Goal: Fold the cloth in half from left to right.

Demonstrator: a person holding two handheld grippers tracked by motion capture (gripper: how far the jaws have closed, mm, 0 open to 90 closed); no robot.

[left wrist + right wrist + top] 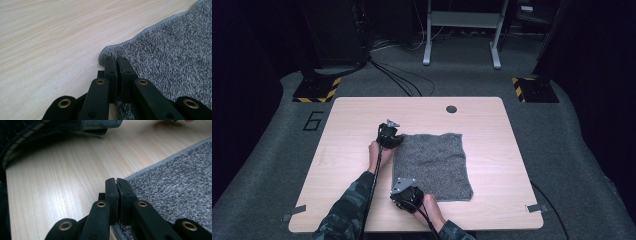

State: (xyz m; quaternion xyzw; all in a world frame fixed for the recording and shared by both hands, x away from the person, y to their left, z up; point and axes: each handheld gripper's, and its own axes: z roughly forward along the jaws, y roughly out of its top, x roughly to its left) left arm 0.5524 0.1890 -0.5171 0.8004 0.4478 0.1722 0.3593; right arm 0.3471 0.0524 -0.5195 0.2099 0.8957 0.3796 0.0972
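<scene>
The left gripper [116, 59] has its two black jaws pressed together on the edge of a grey towel [172, 50], right at a corner where the hem curls up a little off the wood. In the high view this left gripper [388, 135] sits at the far left corner of the towel [434, 162], with the person's hand just behind it.

The right gripper [116, 180] is likewise closed tight, its jaws pinching the towel's [180, 187] hemmed edge, with the fabric running away to the right of the jaws. In the high view the right gripper [404, 192] is at the near left corner of the towel, held by a hand that comes in from the bottom edge.

The towel lies spread flat and roughly square on the pale wooden worktop [352, 165], a little right of its middle, with both grippers along its left side. A small dark round hole [451, 109] is in the worktop beyond the towel's far edge, apart from it. A camouflage-patterned sleeve [349, 205] covers the left forearm.
</scene>
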